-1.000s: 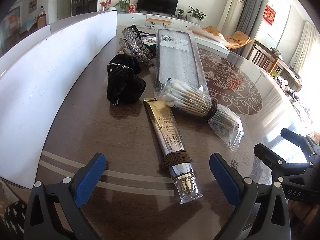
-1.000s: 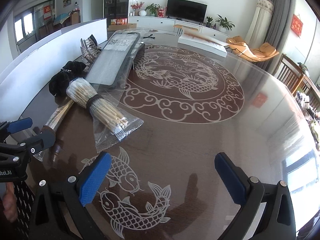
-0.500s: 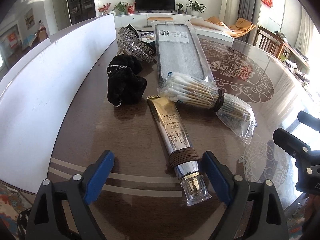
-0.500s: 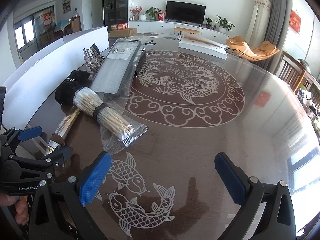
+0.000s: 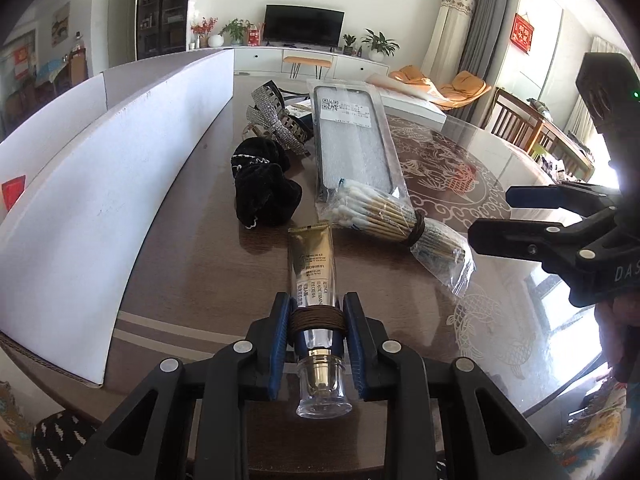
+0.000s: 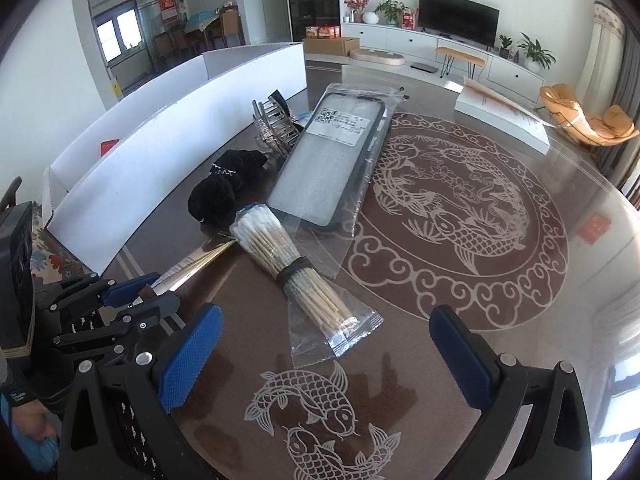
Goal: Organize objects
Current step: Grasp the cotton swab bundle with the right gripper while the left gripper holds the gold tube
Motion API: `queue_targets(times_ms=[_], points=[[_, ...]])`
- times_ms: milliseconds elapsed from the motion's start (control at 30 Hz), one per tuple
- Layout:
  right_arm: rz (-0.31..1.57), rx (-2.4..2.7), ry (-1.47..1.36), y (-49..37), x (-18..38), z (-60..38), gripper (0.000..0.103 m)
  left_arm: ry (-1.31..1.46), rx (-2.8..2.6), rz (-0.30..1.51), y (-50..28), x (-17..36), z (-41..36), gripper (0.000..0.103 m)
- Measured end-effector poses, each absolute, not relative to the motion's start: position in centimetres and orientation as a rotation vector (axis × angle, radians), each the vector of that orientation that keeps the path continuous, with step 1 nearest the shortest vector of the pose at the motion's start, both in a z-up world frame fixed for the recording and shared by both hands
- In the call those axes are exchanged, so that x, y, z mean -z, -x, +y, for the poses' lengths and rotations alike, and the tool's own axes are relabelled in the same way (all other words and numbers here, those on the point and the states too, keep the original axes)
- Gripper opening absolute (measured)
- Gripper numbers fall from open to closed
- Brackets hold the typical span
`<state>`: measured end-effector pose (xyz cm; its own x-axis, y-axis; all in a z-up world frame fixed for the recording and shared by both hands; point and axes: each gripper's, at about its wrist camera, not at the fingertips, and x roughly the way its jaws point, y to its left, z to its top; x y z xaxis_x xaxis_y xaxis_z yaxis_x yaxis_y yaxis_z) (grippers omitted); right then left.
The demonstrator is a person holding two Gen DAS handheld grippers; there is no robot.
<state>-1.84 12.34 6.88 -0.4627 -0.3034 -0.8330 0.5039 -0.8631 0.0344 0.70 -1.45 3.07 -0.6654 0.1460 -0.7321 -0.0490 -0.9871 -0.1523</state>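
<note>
Left gripper (image 5: 316,332) closes on the gold tube (image 5: 313,280)

A second ago wide apart, its blue pads now clamp the tube's brown-banded neck on the glossy table (image 5: 192,264), seemingly ready to lift; right gripper (image 6: 326,352) gapes empty; beyond lie bagged cotton swabs (image 5: 384,216), velvety black scrunchie (image 5: 262,192), white box (image 5: 100,184).

Home living room: television (image 5: 304,25), armchair (image 6: 588,120)

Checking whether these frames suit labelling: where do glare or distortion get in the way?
Left wrist view: window glare whitens the table at right; fisheye bows the white board. Right wrist view: sheen washes out the table's far right edge; the cotton swabs stay sharp.
</note>
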Motion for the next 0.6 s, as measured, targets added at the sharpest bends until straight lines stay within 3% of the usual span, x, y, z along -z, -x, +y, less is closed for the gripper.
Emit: queue_targets(times_ms=[100, 267, 400, 467, 600], points=[[0.472, 2.169, -1.305, 3.6, -6.0, 8.4, 0.102, 1.21, -2.77, -0.224, -0.9, -3.4, -1.9, 0.027], [0.68, 2.008, -1.438, 5.5, -2.4, 5.0, 0.068, 1.162, -2.767, -0.288, -1.7, -4.0, -2.7, 0.027], [0.601, 1.999, -1.498, 6.1, -1.8, 5.8, 0.055, 1.087, -2.743, -0.363, -2.1, -4.8, -3.2, 0.027], [0.561, 2.003, -1.499, 6.0, -1.9, 6.6, 0.034, 1.036, -2.723, -0.404, -2.6, -5.6, -3.3, 0.027], [0.435, 2.057, -1.504, 5.6, -3.1, 9.2, 0.03, 0.897, -2.723, -0.434, -4.0, -7.9, -3.6, 0.027]])
